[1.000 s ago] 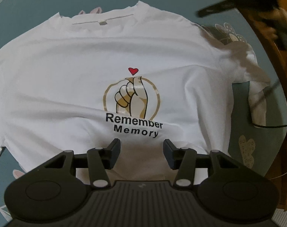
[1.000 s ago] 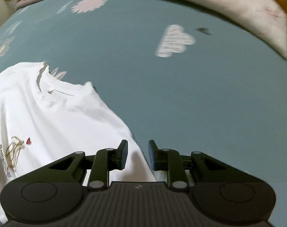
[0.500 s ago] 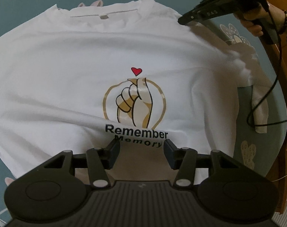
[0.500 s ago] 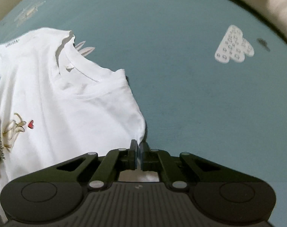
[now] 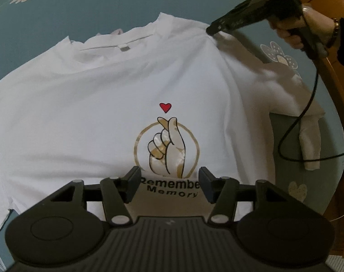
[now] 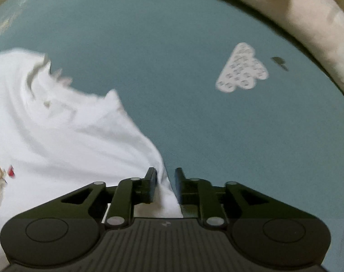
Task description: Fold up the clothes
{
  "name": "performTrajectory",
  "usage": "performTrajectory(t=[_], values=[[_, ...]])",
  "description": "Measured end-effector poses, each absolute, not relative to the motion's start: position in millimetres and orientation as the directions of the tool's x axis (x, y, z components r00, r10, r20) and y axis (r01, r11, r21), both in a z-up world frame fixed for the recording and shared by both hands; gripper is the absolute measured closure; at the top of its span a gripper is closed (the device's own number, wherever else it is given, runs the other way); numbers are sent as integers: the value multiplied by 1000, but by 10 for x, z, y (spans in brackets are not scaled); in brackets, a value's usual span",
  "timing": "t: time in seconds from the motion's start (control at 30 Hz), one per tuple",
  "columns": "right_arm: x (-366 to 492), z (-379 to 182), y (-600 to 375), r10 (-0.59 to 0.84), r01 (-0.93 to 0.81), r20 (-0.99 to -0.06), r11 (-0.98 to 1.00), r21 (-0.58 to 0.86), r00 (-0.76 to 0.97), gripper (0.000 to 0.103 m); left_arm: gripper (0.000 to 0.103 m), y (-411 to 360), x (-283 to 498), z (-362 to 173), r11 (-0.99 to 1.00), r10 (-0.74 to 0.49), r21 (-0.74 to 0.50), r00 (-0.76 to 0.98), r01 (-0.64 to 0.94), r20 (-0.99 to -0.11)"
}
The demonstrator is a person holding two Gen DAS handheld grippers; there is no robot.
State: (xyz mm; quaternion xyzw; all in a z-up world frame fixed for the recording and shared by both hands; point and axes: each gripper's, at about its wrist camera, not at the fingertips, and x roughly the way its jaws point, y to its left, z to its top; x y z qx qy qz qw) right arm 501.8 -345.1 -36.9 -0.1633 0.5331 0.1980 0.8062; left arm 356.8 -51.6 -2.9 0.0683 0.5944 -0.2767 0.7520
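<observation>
The left gripper (image 5: 169,185) hovers released over the white T-shirt (image 5: 104,104); the right gripper (image 6: 165,187), just reopened, straddles its shoulder edge at lower centre

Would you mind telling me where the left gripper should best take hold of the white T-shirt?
I would grip the T-shirt at its bare shoulder, left of the collar, coming down from above: it lies flat, and the right gripper is already at the other shoulder.

Left gripper (image 5: 169,184) jaws wide apart, pointing down; right gripper (image 6: 164,187) jaws just reopened, apparently gripping nothing.
</observation>
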Motion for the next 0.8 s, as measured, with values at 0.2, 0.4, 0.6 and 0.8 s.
performTrajectory(t=[0.2, 0.4, 0.6, 0.8], values=[[5049, -175, -3408, 245, -518, -895, 855, 18, 373, 70, 47, -319, 3780, 84, 853, -323, -182, 222, 490, -920], [5186, -262, -3255, 287, -544, -886, 838, 48, 364, 70, 63, -13, 4630, 279, 859, -275, -50, 377, 509, -884], [5170, -364, -3237, 322, -544, -871, 836, 76, 372, 70, 69, -62, 5442, 87, 779, -242, 75, 408, 623, -880], [5151, -451, -3314, 324, -529, -866, 845, 84, 380, 70, 69, -198, 5564, -154, 635, -225, 133, 347, 761, -910]])
